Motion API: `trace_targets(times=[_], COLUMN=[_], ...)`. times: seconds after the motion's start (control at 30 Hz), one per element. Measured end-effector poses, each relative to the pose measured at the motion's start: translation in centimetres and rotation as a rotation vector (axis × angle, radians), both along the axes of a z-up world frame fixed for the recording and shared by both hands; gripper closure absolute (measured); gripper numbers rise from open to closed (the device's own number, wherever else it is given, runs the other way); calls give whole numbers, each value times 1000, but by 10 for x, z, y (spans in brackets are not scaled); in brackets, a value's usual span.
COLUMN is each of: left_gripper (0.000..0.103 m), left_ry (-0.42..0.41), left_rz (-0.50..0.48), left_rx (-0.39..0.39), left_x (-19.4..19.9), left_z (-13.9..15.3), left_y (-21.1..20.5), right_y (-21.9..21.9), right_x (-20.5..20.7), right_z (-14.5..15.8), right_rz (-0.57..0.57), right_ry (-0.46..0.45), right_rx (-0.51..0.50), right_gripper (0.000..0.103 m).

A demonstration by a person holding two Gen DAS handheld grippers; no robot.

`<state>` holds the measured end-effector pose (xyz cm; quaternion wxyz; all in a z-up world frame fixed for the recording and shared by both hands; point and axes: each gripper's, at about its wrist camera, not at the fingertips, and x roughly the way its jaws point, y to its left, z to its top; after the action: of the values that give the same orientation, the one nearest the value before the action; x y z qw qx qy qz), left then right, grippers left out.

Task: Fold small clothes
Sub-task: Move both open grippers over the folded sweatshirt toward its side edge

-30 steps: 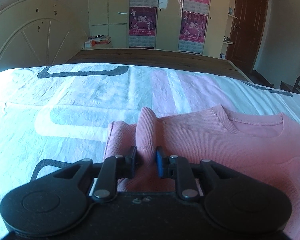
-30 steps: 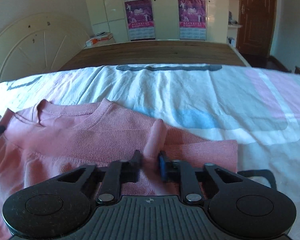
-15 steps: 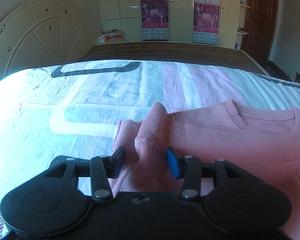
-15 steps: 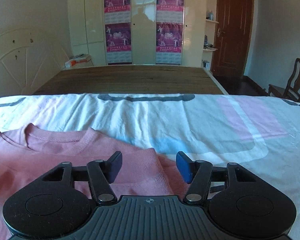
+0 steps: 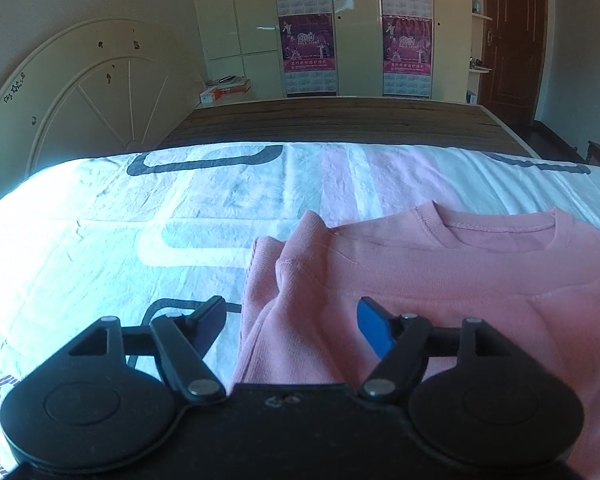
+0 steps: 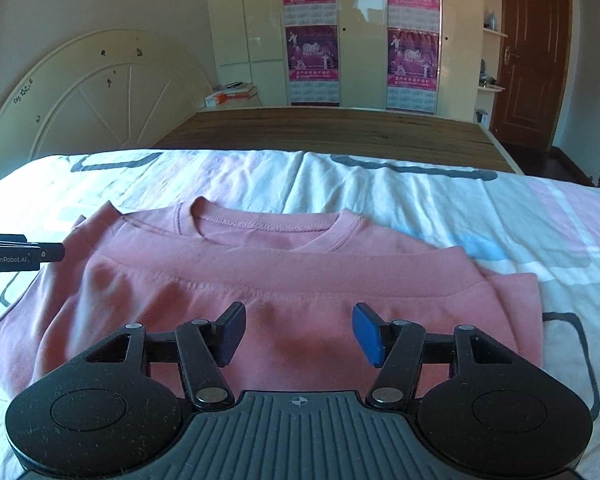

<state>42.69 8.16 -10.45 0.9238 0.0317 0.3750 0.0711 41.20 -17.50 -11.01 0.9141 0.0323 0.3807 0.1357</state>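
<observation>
Sweater (image 6: 284, 280), pink knit, lies on the bed sheet (image 6: 420, 200), hem folded up toward the collar at 12 o'clock. Left tongs (image 5: 292, 320): jaws have just been opening, now released, though a raised pinch ridge of cloth stands between them. Right tongs (image 6: 298, 332): jaws also spread apart, nothing gripped, fabric flat beneath. Step in hand reads as release after the fold. To do it well: draw both tongs off evenly so neither pad drags the knit, then press down the ridge at the 9 o'clock edge. The layer beneath looks slightly offset at 3 o'clock, though fisheye distortion makes that uncertain.
</observation>
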Motion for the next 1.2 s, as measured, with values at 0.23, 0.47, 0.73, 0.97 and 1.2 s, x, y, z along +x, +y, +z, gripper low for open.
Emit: trace_targets(times=[0.23,0.47,0.73,0.97,1.2], left_gripper=[30,30,29,29,29], left_ry=[31,132,117,79,142], left_rz=[-56,-48,-22,-109,-113], left_rx=[-40,-11,-60,-88,-74], left_x=[-24,-31,-49,-65,-76], left_z=[0,-39,-29,-10,-36], left_y=[-28,-32,-16,-46,-51], right_y=[26,13,3,15,14], right_x=[-12,-21,-37,-51,-63], right_z=[-9,-26,-16,-1,-11], right_rz=[11,-41,-111,-107,-120], right_ry=[38,67,89,66,91], right_rx=[-18,-110,-107,-76,-103], right_gripper=[44,44,44,44,44])
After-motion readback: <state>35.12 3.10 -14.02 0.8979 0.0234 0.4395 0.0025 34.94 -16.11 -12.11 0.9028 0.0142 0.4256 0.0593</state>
